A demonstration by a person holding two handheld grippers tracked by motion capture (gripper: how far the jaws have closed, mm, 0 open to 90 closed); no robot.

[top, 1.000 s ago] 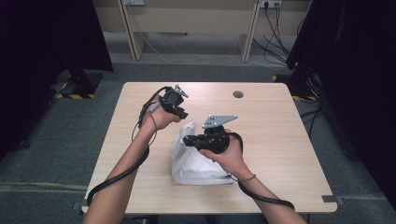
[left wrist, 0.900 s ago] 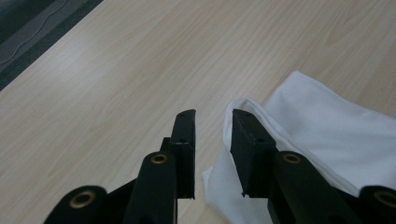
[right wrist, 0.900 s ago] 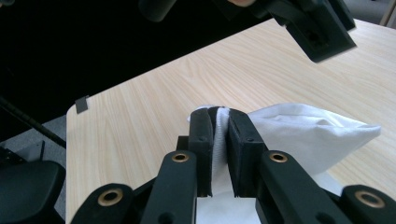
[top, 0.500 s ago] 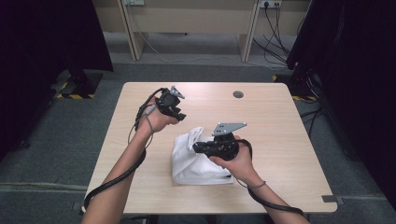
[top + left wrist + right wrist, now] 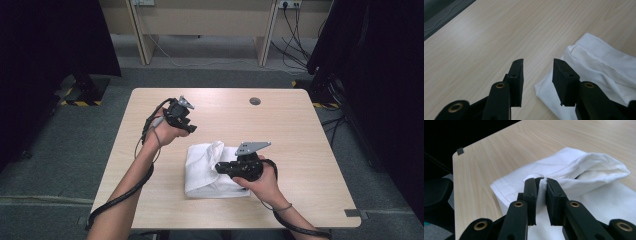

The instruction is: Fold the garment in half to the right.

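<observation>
The right hand-held gripper (image 5: 541, 182) pinches a fold of the white cloth (image 5: 207, 170), which lies on the desk (image 5: 300, 140) under it. The left hand-held gripper (image 5: 537, 68) has just been opening; it is released with nothing between its jaws, and the cloth lies just beside it.

The right claw (image 5: 220, 167) has carried its pinched white cloth (image 5: 202, 172) fold down (left claw (image 5: 537, 75) just opened, empty).

Lab, black curtains (image 5: 45, 35), wall sockets (image 5: 287, 4)
</observation>
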